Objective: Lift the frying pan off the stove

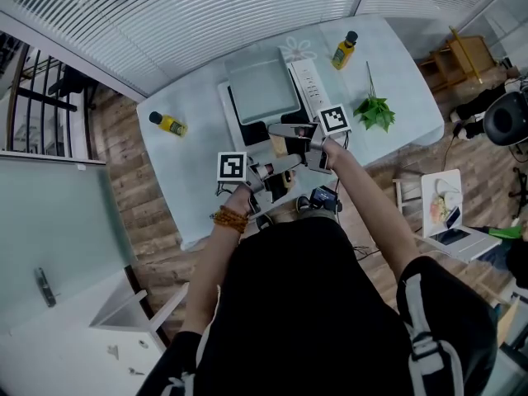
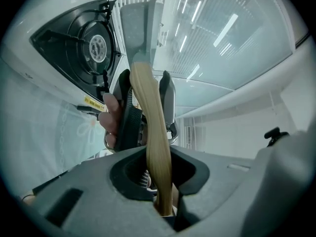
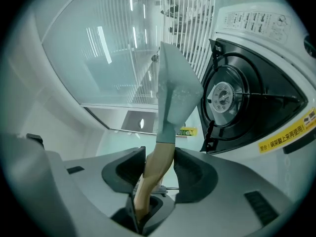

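On table (image 1: 396, 81), white stove (image 1: 307, 81) sitting centre. Square frying pan (image 1: 262, 89) hanging just above burner (image 3: 222, 98). Long axis running far to near, wooden handle (image 2: 153, 132) pointing near. Probably stiff and head-heavy, handle being safest hold. Left gripper (image 2: 159, 169) and right gripper (image 3: 159, 164) both clamping it.

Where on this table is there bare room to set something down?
Bare: the table between the left bottle and the stove, and its right end beyond the green sprig. Crowded: the middle, with stove and frying pan.

Smooth wooden handle (image 2: 157, 147), matt frying pan (image 3: 175, 93)
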`<state>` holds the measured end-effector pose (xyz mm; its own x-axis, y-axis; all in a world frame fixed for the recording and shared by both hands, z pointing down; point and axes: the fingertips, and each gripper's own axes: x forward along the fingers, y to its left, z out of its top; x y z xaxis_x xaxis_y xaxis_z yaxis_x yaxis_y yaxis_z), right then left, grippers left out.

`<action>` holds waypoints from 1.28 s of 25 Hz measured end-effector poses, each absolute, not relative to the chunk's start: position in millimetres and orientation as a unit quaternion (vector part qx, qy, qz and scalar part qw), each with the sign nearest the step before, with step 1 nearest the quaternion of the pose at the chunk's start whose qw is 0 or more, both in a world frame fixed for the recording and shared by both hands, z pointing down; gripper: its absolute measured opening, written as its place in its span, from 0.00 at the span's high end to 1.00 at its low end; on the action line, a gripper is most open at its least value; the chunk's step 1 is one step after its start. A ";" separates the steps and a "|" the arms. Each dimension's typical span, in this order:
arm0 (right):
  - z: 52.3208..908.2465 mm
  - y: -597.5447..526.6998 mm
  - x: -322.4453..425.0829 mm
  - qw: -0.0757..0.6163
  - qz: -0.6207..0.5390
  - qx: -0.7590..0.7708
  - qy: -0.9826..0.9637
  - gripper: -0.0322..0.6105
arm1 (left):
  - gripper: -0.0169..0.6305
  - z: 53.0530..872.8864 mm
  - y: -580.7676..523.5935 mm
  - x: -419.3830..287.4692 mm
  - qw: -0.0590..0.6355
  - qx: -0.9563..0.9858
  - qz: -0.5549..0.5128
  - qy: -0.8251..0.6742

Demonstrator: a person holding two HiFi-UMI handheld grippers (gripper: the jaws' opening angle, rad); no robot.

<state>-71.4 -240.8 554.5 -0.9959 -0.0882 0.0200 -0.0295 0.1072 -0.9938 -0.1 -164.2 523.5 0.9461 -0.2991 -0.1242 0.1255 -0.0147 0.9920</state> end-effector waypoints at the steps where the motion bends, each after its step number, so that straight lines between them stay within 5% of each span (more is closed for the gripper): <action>1: 550.8 -240.2 -71.9 0.022 -0.665 -0.039 0.745 0.69 | 0.87 520.1 -163.5 -0.3 0.697 0.699 -0.151 -0.062; 32: 444.8 -217.0 -74.2 0.035 -0.616 -0.029 0.787 0.69 | 0.86 429.4 -136.0 -2.2 0.650 0.747 -0.129 -0.050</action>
<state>-74.2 -217.0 444.8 -0.9959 -0.0878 -0.0197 -0.0020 0.2402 -0.9707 -2.2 -136.0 429.4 0.9616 -0.2426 -0.1286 0.0939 -0.1496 0.9843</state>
